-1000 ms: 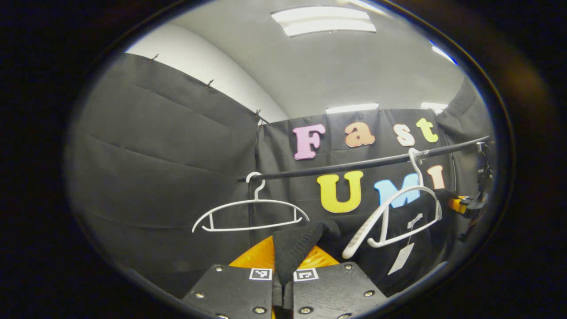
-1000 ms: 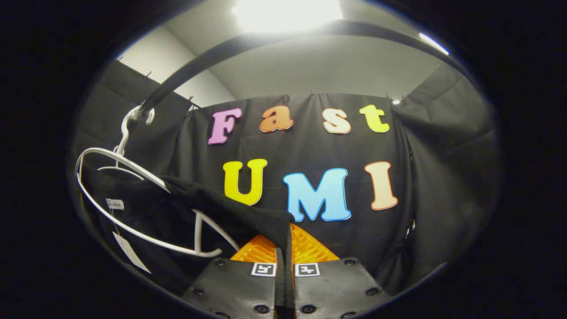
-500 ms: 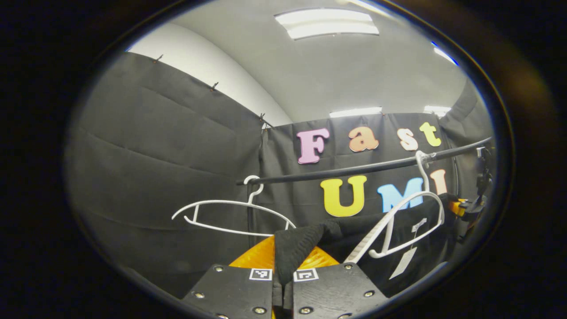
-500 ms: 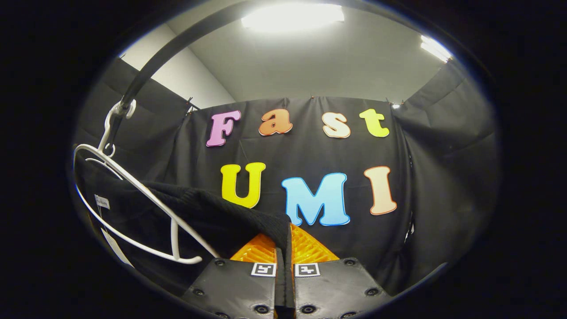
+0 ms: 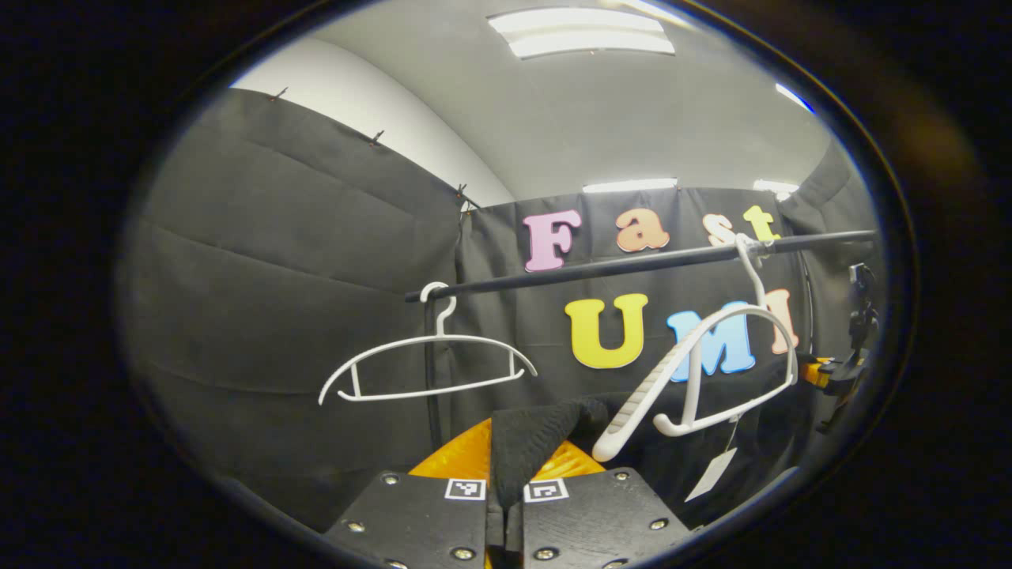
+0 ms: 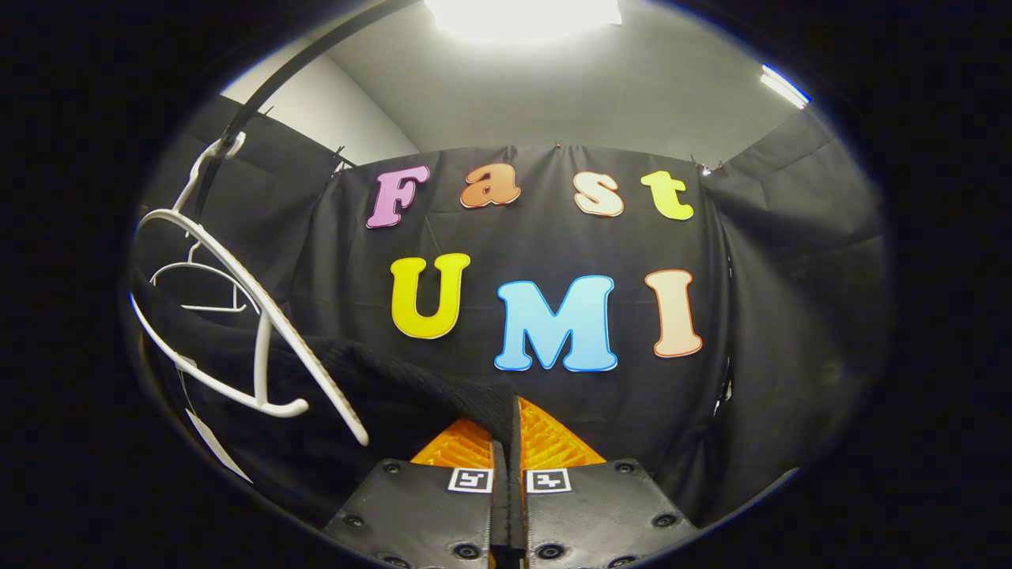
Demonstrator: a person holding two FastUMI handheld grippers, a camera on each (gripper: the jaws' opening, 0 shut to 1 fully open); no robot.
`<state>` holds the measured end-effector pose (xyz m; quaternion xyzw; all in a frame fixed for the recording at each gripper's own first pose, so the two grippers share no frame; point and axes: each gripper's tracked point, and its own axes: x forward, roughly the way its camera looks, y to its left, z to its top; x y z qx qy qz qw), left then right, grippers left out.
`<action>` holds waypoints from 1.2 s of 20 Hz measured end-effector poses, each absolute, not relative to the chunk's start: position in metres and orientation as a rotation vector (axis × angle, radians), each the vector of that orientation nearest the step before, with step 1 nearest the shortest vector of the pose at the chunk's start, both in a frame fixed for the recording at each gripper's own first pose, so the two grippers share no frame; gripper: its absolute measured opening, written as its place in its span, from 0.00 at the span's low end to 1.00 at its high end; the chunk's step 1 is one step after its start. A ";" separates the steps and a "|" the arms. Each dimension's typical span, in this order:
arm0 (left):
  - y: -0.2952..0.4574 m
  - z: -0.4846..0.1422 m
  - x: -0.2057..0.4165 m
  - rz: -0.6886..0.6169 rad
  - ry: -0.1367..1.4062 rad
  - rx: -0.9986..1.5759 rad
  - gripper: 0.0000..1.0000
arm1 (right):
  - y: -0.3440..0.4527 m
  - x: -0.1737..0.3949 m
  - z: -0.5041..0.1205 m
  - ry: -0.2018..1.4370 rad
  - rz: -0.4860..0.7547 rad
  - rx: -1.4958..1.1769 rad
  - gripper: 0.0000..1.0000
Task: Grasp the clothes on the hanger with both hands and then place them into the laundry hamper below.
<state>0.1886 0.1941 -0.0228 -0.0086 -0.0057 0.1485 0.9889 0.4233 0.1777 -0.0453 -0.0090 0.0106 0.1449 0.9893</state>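
Black knit garment (image 5: 553, 431) stretched sideways between both grippers, long axis roughly level, sagging below the white hanger (image 5: 696, 371), which hangs tilted from the black rail (image 5: 632, 265). Ribbed, dark fabric; a pale tag (image 5: 711, 472) dangles. Left gripper (image 5: 506, 474) clenched on one bunched end. Right gripper (image 6: 506, 466) clamped on the other end (image 6: 443, 395). An empty white hanger (image 5: 431, 367) hangs farther along the rail.

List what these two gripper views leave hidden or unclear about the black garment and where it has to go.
- Laundry hamper: both views aim upward at the rail, so nothing below shows.
- Black garment: its lower part is cut off by the left gripper in the left gripper view and the right gripper in the right gripper view.
- Hang tag: print too small.
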 end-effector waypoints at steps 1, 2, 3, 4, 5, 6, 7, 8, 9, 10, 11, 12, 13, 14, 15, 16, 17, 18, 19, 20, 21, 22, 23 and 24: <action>0.193 -0.027 0.190 0.297 -0.007 -0.014 0.04 | 0.176 0.419 -0.047 0.024 0.290 -0.026 0.01; 0.192 -0.030 0.191 0.293 -0.002 -0.016 0.04 | 0.174 0.415 -0.049 0.028 0.288 -0.035 0.01; 0.192 -0.034 0.192 0.291 0.005 -0.019 0.04 | 0.172 0.412 -0.052 0.031 0.287 -0.042 0.01; 0.191 -0.038 0.194 0.289 0.011 -0.019 0.04 | 0.171 0.411 -0.055 0.038 0.286 -0.045 0.01; 0.190 -0.041 0.195 0.286 0.017 -0.019 0.03 | 0.171 0.409 -0.060 0.049 0.285 -0.044 0.01; 0.188 -0.046 0.195 0.284 0.022 -0.020 0.04 | 0.170 0.408 -0.065 0.060 0.285 -0.041 0.01; 0.187 -0.049 0.195 0.282 0.031 -0.018 0.04 | 0.169 0.406 -0.068 0.068 0.284 -0.041 0.02; 0.187 -0.053 0.196 0.281 0.040 -0.017 0.03 | 0.168 0.403 -0.072 0.076 0.283 -0.044 0.02; 0.186 -0.057 0.197 0.278 0.050 -0.017 0.04 | 0.167 0.399 -0.076 0.086 0.281 -0.050 0.02; 0.185 -0.064 0.198 0.277 0.062 -0.018 0.03 | 0.166 0.396 -0.081 0.096 0.279 -0.057 0.02; 0.182 -0.070 0.196 0.276 0.073 -0.019 0.03 | 0.166 0.392 -0.086 0.108 0.278 -0.059 0.02; 0.179 -0.073 0.188 0.278 0.084 -0.016 0.03 | 0.168 0.387 -0.093 0.120 0.286 -0.058 0.01; 0.177 -0.077 0.181 0.275 0.095 -0.013 0.03 | 0.170 0.380 -0.098 0.130 0.292 -0.059 0.02; 0.176 -0.082 0.176 0.273 0.106 -0.010 0.03 | 0.170 0.373 -0.103 0.139 0.296 -0.071 0.02; 0.174 -0.086 0.174 0.270 0.117 -0.009 0.03 | 0.170 0.368 -0.108 0.149 0.298 -0.083 0.02; 0.173 -0.088 0.172 0.267 0.123 -0.007 0.03 | 0.173 0.361 -0.114 0.159 0.305 -0.090 0.02; 0.173 -0.090 0.170 0.262 0.129 -0.005 0.03 | 0.176 0.354 -0.117 0.167 0.312 -0.092 0.02; 0.171 -0.090 0.166 0.257 0.135 -0.003 0.03 | 0.178 0.347 -0.120 0.175 0.320 -0.094 0.02; 0.169 -0.090 0.164 0.249 0.138 -0.002 0.03 | 0.181 0.341 -0.122 0.182 0.329 -0.098 0.02; 0.165 -0.092 0.161 0.241 0.143 0.000 0.03 | 0.184 0.332 -0.125 0.187 0.338 -0.105 0.02; 0.161 -0.092 0.160 0.232 0.147 0.002 0.03 | 0.187 0.325 -0.126 0.190 0.346 -0.109 0.00; 0.157 -0.094 0.159 0.223 0.151 0.003 0.03 | 0.190 0.318 -0.129 0.195 0.353 -0.111 0.00; 0.152 -0.095 0.158 0.211 0.155 0.001 0.03 | 0.193 0.310 -0.130 0.203 0.363 -0.110 0.00; 0.144 -0.098 0.159 0.197 0.160 -0.002 0.03 | 0.196 0.305 -0.135 0.207 0.374 -0.107 0.02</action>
